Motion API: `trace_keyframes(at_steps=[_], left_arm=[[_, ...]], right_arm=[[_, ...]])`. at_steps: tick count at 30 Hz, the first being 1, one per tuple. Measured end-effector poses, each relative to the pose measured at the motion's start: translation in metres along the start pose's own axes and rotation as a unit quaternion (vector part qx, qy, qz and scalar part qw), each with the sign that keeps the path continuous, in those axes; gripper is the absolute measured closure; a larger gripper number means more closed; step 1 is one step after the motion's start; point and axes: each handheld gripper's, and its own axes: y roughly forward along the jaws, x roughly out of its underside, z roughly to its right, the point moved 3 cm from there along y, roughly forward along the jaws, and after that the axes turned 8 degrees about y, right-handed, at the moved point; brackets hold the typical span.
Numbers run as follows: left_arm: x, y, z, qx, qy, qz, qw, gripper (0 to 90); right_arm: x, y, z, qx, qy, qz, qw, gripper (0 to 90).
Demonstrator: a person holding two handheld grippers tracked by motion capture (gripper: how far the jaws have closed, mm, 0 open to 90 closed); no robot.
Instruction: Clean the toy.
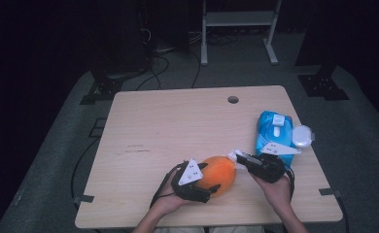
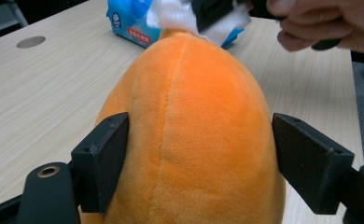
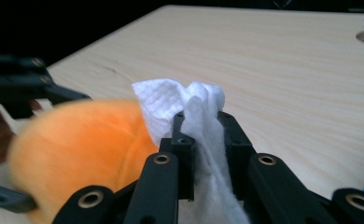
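An orange plush toy [image 1: 219, 174] lies on the wooden table [image 1: 168, 126] near its front edge. My left gripper [image 1: 208, 180] comes at it from the left. In the left gripper view its black jaws press on both flanks of the plush toy [image 2: 194, 130]. My right gripper [image 1: 239, 157] reaches in from the right, shut on a crumpled white wipe [image 1: 233, 155]. The right gripper view has the wipe [image 3: 171, 100] bunched between the two jaws, right beside the plush toy [image 3: 77, 154]. From the left gripper view the wipe [image 2: 171, 14] rests against the toy's far end.
A blue pack of wipes [image 1: 274, 133] lies at the table's right side, behind my right hand, with a round white lid [image 1: 302, 137] at its right edge. A cable hole [image 1: 233, 99] sits near the table's far edge. Dark stands and cables lie on the floor beyond.
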Motion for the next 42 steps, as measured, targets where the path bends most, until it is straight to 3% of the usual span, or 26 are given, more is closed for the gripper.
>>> trace_keyframes(at_steps=[2, 4, 7, 11, 13, 16, 19, 23, 25, 28, 30, 32, 34, 38, 42], left_arm=[[-0.001, 0.001, 0.002, 0.003, 0.006, 0.004, 1.0, 21.5], [-0.002, 0.002, 0.005, 0.003, 0.013, 0.005, 0.9999, 21.5], [-0.002, 0.001, 0.006, 0.005, 0.019, 0.004, 0.9998, 21.5], [-0.003, 0.001, 0.007, 0.009, 0.019, 0.006, 0.9998, 22.1], [-0.003, 0.001, 0.007, 0.011, 0.018, 0.006, 0.9998, 22.1], [-0.003, 0.002, 0.007, 0.013, 0.013, 0.009, 0.9998, 22.0], [-0.002, 0.001, 0.007, 0.017, 0.016, 0.009, 0.9997, 22.0], [-0.003, 0.001, 0.007, 0.017, 0.013, 0.009, 0.9997, 21.9], [-0.003, 0.001, 0.007, 0.016, 0.009, 0.01, 0.9998, 21.8], [-0.003, 0.002, 0.006, 0.015, 0.008, 0.009, 0.9998, 21.8], [-0.003, 0.0, 0.005, 0.009, 0.003, 0.014, 0.9998, 21.9], [-0.007, -0.004, 0.004, -0.001, -0.012, 0.04, 0.9991, 21.9], [-0.011, -0.007, 0.0, -0.004, -0.025, 0.049, 0.9985, 20.9], [-0.003, -0.005, -0.006, 0.007, -0.053, 0.035, 0.9979, 16.3], [-0.002, -0.002, -0.006, 0.001, -0.051, 0.015, 0.9986, 20.4]], right_arm=[[-0.006, -0.005, -0.006, -0.024, 0.003, 0.015, 0.9996, 78.0], [-0.009, -0.003, -0.018, -0.046, -0.016, 0.009, 0.9988, 77.8], [-0.002, 0.005, -0.019, -0.033, -0.037, -0.014, 0.9987, 77.5], [0.001, -0.001, -0.001, -0.004, -0.008, -0.019, 0.9998, 77.5], [-0.001, -0.006, -0.003, -0.019, -0.003, -0.01, 0.9998, 77.5], [-0.006, -0.007, -0.023, -0.055, -0.026, -0.006, 0.9981, 77.4], [0.0, 0.0, -0.029, -0.044, -0.055, -0.024, 0.9972, 76.8], [0.0, -0.006, -0.008, -0.014, -0.021, -0.022, 0.9994, 76.7], [0.0, -0.01, -0.01, -0.026, -0.013, -0.015, 0.9995, 76.7], [0.0, -0.007, -0.028, -0.051, -0.045, -0.02, 0.9975, 76.8], [0.002, -0.003, -0.03, -0.041, -0.062, -0.027, 0.9969, 76.8], [0.003, -0.002, -0.021, -0.05, -0.036, -0.024, 0.9978, 76.8], [0.005, -0.002, -0.015, -0.048, -0.023, -0.023, 0.9983, 76.8], [0.005, -0.004, -0.013, -0.041, -0.024, -0.023, 0.9986, 76.8], [0.004, -0.004, -0.02, -0.044, -0.024, -0.021, 0.9985, 77.3]])
